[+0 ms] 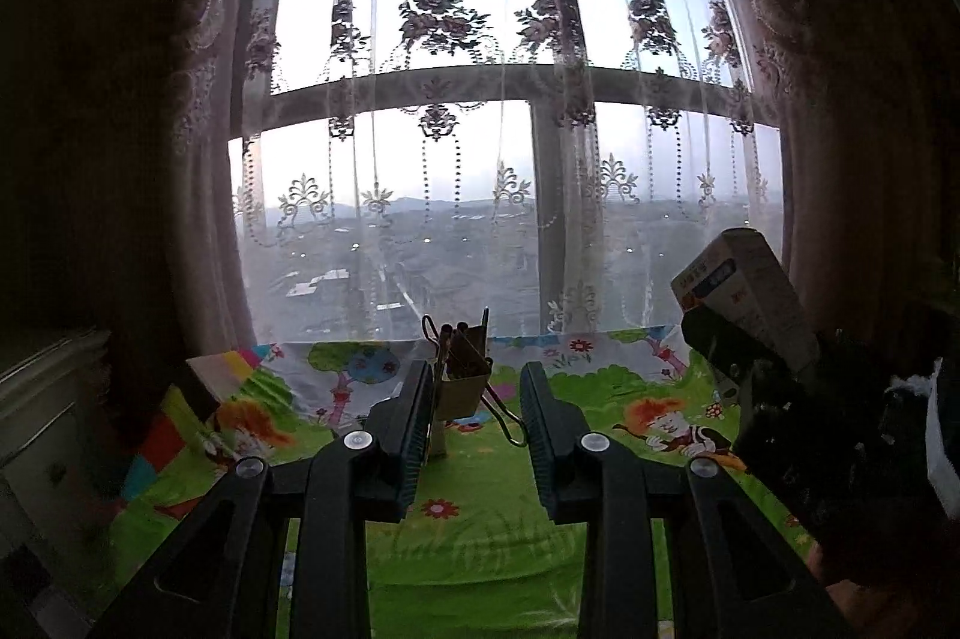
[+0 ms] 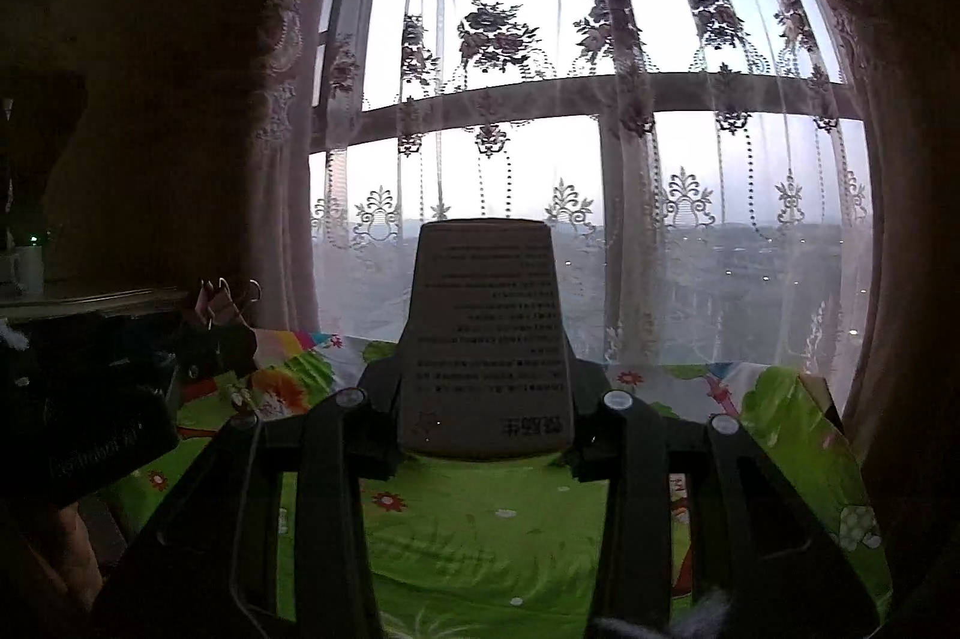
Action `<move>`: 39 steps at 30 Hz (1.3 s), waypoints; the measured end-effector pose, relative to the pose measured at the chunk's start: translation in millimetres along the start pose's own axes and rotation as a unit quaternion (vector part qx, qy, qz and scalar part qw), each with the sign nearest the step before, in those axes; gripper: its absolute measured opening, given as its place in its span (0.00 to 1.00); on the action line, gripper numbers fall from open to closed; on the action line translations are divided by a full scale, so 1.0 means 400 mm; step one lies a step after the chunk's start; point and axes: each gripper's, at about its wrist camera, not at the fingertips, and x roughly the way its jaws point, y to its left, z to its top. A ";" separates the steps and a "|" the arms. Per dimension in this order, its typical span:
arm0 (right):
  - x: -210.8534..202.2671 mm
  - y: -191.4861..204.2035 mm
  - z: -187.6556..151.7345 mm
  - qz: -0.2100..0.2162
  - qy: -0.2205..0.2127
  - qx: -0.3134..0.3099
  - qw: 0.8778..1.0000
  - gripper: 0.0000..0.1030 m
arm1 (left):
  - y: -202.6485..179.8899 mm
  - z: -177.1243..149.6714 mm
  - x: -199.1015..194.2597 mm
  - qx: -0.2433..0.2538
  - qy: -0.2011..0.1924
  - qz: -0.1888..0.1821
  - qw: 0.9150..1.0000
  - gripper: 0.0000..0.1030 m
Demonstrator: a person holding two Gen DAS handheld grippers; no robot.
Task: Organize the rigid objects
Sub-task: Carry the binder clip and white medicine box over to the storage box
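left gripper (image 1: pixel 477 402): ribbed black fingers parted, bronze metal binder clip (image 1: pixel 465 378) with wire handles between them, touching the left pad; grip uncertain | right gripper (image 2: pixel 485 399): clamped on tall printed cardboard box (image 2: pixel 486 333), upright | below: glossy green cartoon-print cloth (image 2: pixel 480 519); far: sheer embroidered lace curtain (image 1: pixel 480 39)

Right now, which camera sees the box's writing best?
The right wrist view: the box faces it, text rows filling its middle. The left wrist view shows only the box's end and side, tilted at the right edge.
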 end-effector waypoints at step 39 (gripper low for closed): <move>-0.054 0.469 -0.031 0.283 0.008 -0.118 0.952 0.42 | 0.427 -0.166 -0.282 -0.108 0.032 0.215 0.970 0.31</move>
